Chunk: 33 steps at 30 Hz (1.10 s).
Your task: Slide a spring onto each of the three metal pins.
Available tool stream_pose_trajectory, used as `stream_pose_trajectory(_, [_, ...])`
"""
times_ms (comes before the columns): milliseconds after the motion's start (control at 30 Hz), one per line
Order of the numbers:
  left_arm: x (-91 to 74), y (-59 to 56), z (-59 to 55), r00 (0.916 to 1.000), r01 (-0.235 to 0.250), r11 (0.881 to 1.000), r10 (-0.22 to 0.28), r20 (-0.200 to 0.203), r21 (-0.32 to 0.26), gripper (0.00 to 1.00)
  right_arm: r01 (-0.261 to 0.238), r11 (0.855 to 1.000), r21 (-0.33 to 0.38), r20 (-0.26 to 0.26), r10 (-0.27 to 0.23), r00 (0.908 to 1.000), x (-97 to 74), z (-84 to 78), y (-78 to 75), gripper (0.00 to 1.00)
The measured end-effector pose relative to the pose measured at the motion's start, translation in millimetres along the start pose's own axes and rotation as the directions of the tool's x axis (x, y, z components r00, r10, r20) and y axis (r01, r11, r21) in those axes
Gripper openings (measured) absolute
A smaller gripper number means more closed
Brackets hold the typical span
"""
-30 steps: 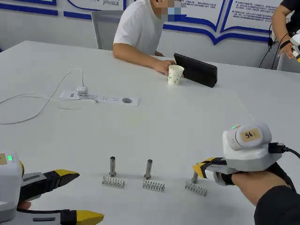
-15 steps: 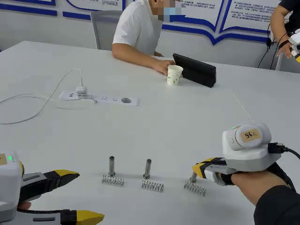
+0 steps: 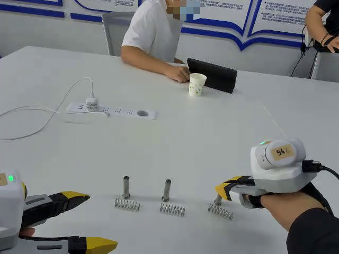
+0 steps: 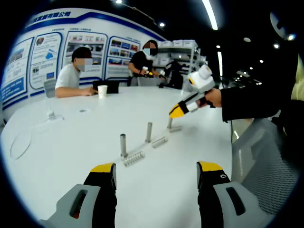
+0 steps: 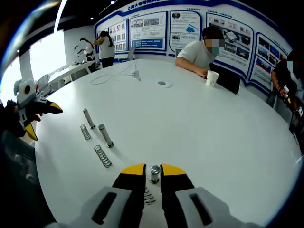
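Little differs from half a second ago: our right gripper (image 5: 153, 169) stays low on the right pin (image 5: 154, 175), jaws nearly closed and pinching it. Our left gripper (image 4: 156, 172) hangs wide open and empty. We count three pins and three springs on the table (image 3: 212, 132). The left pin (image 3: 126, 186) and middle pin (image 3: 167, 189) stand upright, short grey metal. Each spring (image 3: 127, 204) lies flat just before its pin.
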State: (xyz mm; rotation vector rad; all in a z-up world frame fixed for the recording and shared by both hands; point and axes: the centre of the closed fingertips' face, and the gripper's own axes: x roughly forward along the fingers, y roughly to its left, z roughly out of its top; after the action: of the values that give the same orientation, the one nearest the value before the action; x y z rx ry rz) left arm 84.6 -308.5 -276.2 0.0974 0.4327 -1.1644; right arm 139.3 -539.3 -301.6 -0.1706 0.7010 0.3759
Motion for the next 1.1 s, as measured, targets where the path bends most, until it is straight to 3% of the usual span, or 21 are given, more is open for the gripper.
stream_pose_trajectory(700, [1.0,0.2,0.6,1.0000,0.003,1.000,-0.003,-0.004,0.006,0.70,-0.003,1.000,-0.011,0.025,0.003,0.9997,-9.3,0.3,-1.4,0.18])
stream_pose_trajectory(1100, [1.3,-0.7,1.8,1.0000,0.005,1.000,-0.005,-0.005,0.008,0.70,-0.009,1.000,-0.016,0.015,0.009,0.9998,-16.9,-12.9,-6.0,0.19])
